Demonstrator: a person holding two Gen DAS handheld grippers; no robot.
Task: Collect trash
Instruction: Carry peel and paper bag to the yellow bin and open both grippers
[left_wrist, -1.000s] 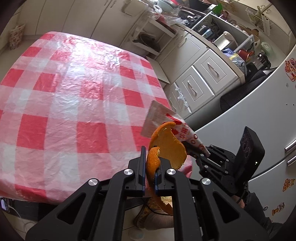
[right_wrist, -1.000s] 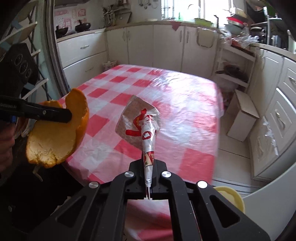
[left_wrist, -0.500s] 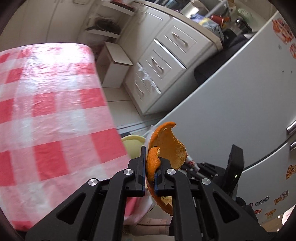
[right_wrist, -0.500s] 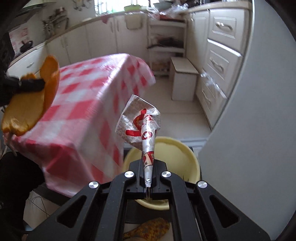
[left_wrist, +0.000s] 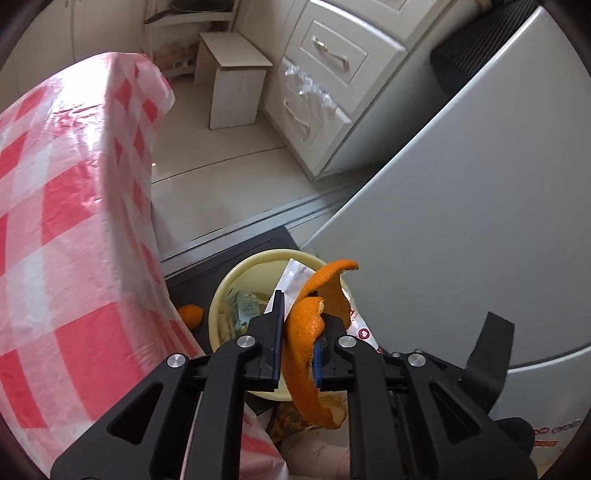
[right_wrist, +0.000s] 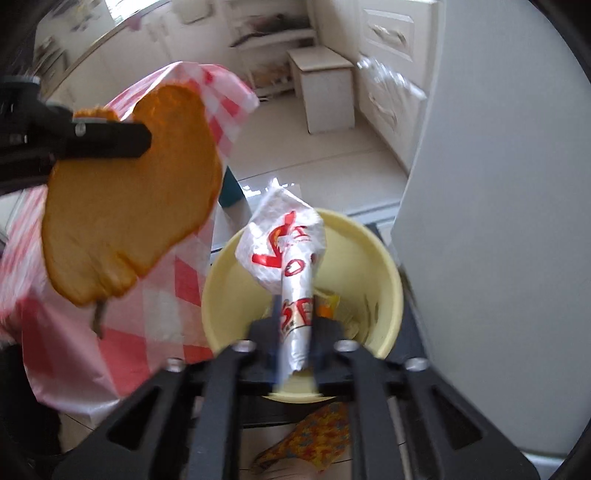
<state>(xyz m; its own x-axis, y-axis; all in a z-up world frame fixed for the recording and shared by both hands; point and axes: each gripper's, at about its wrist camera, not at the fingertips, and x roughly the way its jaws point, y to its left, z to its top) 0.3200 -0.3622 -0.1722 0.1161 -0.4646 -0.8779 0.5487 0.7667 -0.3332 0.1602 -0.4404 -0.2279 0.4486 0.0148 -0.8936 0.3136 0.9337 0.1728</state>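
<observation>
While both tools hang over the bin, the scene reads as follows.

Wrapper: a white and red snack wrapper (right_wrist: 291, 258) stands between the fingers of the right tool (right_wrist: 293, 332), long axis running straight out along the fingers and pointing down into the bin (right_wrist: 384, 273).
Right tool: its jaws are opening; the wrapper sits between them, and the blur hides whether the pads touch it any longer.
Peel: an orange peel (left_wrist: 306, 332) is held in the left tool (left_wrist: 299, 328), curling up past the fingertips and hanging down below them.
Left tool: narrow, pinching the peel, its jaws just starting to part.
Bin: yellow, on the floor between the checked cloth of the bench (left_wrist: 74, 221) and a grey appliance (left_wrist: 461, 221), with some packets already inside.
Key relation: the wrapper is directly above the bin's mouth, so by my reading it should fall inside; in the right-wrist view the peel sits off to the left, over the cloth edge, less squarely above the mouth. The right hand looks nearer to dropping.
Stray piece: a bit of orange peel (left_wrist: 190, 315) lies on the floor just beside the bin.
Change: a second ago both tools were over the bench top, the bin barely in sight; now both point down at it, and the right jaws, then clamped, are parting.
</observation>
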